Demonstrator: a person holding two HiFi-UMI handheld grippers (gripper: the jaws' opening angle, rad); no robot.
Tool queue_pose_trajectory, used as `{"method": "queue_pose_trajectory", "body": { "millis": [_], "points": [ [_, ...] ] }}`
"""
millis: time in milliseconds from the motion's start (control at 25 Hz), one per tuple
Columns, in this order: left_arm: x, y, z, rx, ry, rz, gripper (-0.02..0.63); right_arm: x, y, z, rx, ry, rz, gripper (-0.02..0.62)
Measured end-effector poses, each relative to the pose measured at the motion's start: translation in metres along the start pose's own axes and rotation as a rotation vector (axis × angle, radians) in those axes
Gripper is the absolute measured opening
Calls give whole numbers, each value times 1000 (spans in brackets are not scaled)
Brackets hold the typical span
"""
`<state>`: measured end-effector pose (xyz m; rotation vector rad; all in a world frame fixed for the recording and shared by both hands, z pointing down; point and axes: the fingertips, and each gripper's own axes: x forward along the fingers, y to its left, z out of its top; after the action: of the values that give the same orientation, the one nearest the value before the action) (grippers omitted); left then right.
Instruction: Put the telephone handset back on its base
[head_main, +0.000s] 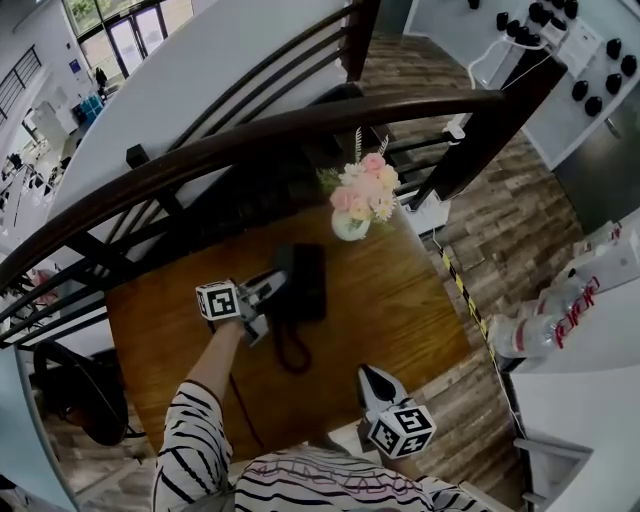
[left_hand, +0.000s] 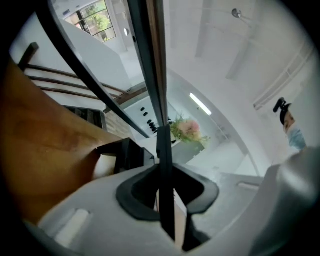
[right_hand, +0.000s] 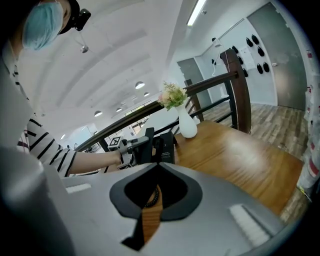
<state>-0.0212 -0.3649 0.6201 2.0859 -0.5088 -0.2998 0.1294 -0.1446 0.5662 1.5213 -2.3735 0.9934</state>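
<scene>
Two tools work over a wooden desk (head_main: 400, 310): at frame centre the left tool (head_main: 268, 293) clamps the black handset (head_main: 285, 266) beside its base (head_main: 312, 285); the right tool (head_main: 374, 383) hangs at lower right. Left gripper view: the handset runs edge-on between the jaws. Right gripper view: jaws together, empty. The handset is best lowered square over the base, with the coiled cord (head_main: 290, 352) kept clear, and released only once seated.

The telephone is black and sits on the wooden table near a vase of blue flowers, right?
Not blue: the flowers are pink and cream, as the head view shows. The rest is right: the black telephone sits on the wooden table near the vase.
</scene>
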Motion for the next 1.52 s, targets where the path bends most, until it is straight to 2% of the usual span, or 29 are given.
{"method": "queue_pose_trajectory", "body": {
  "millis": [480,800,1000,1280,1520],
  "points": [
    [5,32,-11,-41,28,44,74,21,2,0,-1,24,25,2],
    [11,35,-12,-50,30,36,74,22,1,-4,-1,37,22,2],
    [9,45,-15,-67,41,93,75,24,4,-5,1,42,27,2],
    [8,46,-15,-88,37,99,78,24,7,-7,0,44,30,2],
    [9,47,-14,-58,35,129,80,24,7,-6,1,43,31,2]
  ]
}}
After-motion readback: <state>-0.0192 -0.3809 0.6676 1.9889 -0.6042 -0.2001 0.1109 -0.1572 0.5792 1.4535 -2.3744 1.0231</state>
